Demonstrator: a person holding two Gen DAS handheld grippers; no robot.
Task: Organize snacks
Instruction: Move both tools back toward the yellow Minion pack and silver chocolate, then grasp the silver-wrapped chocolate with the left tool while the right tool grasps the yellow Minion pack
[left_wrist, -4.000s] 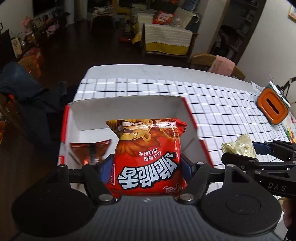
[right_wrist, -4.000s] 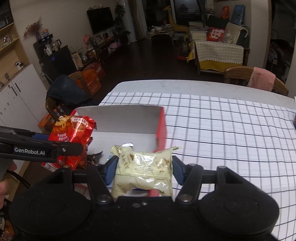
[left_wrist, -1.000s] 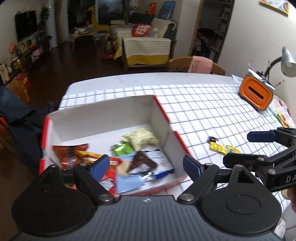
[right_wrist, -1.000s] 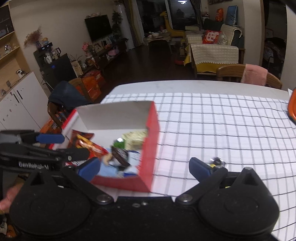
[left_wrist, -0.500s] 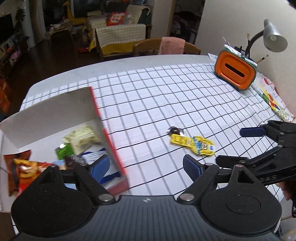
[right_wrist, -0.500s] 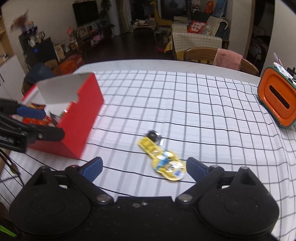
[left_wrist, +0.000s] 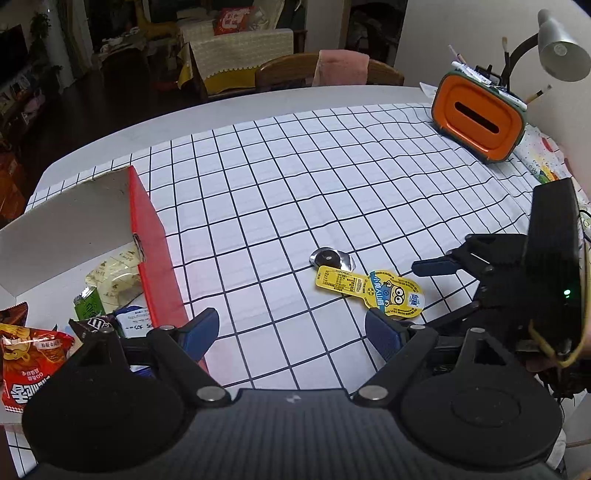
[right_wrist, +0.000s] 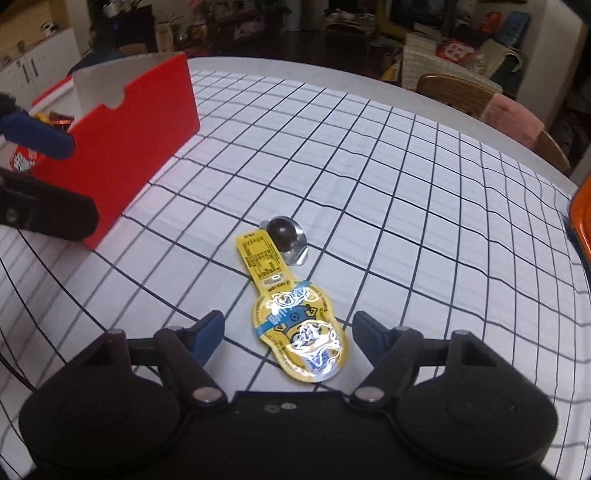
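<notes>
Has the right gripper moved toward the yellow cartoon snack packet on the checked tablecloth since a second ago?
Yes. The right gripper has left the red cardboard box and now straddles the yellow cartoon snack packet, jaws closing, not yet touching it.

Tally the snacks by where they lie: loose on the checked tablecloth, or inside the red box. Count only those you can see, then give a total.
Loose on the cloth: 2, the yellow packet and the round dark sweet
Inside the red box: 5 visible
Total: 7

Yellow snack packet (right_wrist: 300, 325), red box (right_wrist: 122, 136), black-checked white tablecloth (right_wrist: 406, 192)
</notes>
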